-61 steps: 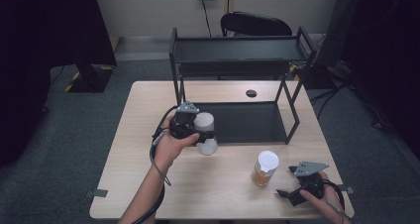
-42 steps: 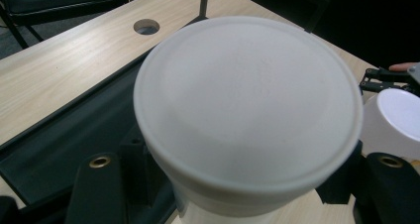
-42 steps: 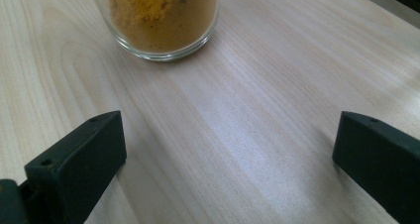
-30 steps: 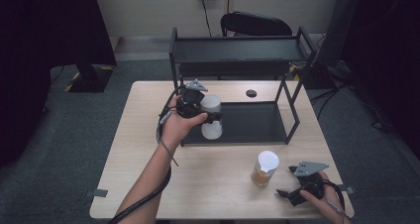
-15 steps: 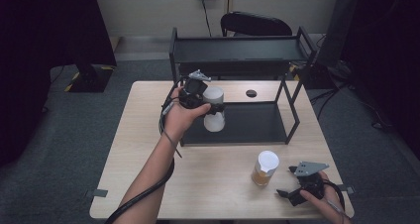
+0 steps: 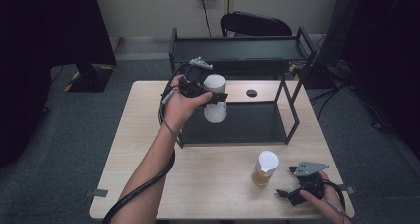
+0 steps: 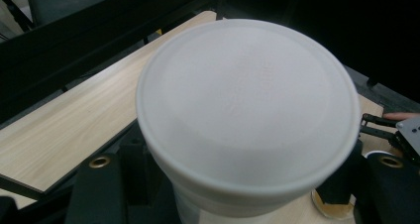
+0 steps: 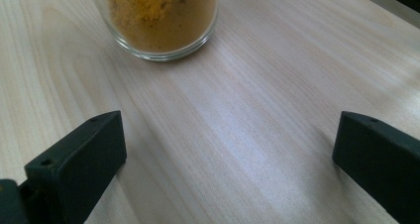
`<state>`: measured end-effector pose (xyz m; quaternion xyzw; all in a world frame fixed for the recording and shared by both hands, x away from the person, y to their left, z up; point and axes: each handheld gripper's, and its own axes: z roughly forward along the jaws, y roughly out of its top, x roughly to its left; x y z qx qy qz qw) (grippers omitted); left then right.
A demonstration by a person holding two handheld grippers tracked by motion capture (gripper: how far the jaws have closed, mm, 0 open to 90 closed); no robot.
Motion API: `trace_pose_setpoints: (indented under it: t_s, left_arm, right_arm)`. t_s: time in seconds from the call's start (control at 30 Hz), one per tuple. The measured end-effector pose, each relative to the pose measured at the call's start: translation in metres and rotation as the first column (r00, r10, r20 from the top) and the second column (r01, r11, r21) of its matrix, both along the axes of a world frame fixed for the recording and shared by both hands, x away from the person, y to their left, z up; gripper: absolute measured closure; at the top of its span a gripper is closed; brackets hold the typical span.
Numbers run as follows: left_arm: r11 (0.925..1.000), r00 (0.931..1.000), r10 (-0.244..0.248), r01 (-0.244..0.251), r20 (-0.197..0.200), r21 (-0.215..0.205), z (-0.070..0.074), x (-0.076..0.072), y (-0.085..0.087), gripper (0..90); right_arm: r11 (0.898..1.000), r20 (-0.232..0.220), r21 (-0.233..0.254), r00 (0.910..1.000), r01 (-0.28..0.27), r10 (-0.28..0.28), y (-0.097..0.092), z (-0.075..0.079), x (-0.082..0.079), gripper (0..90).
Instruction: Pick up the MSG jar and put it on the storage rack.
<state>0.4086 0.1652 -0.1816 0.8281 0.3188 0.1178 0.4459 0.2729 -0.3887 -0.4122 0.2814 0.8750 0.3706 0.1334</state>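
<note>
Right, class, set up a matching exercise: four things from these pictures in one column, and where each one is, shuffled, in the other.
Things:
1. white jar
2. jar of orange powder
3. black rack
4. right gripper

Places:
A. near edge of the table, jaws open
B. far half of the table
C. standing on the table in front of the rack
D. held in the air by the left gripper

Pairs: 1-D, 2-C, 3-B, 4-A
</note>
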Motion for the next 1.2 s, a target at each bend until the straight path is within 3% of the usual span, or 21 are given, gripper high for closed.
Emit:
trace_pose_setpoints:
  t_s: [0.37, 0.53, 1.2]
  left_arm:
    - [0.9998, 1.0, -0.002, 0.002, 0.005, -0.02, 0.017, 0.003, 0.0, 34.7]
    - [1.0, 0.9998, -0.005, 0.005, 0.02, -0.002, 0.029, 0.003, -0.004, 34.7]
    - [0.9996, 0.999, -0.028, 0.028, 0.034, 0.0, 0.07, 0.005, -0.009, 34.6]
  right_arm:
    - [1.0, 0.0, 0.0, 1.0, 0.0, 0.0, 0.0, 0.0, 0.0, 0.0]
    - [1.0, 0.0, 0.0, 1.0, 0.0, 0.0, 0.0, 0.0, 0.0, 0.0]
    - [1.0, 0.0, -0.001, 1.0, 0.0, 0.0, 0.0, 0.0, 0.0, 0.0]
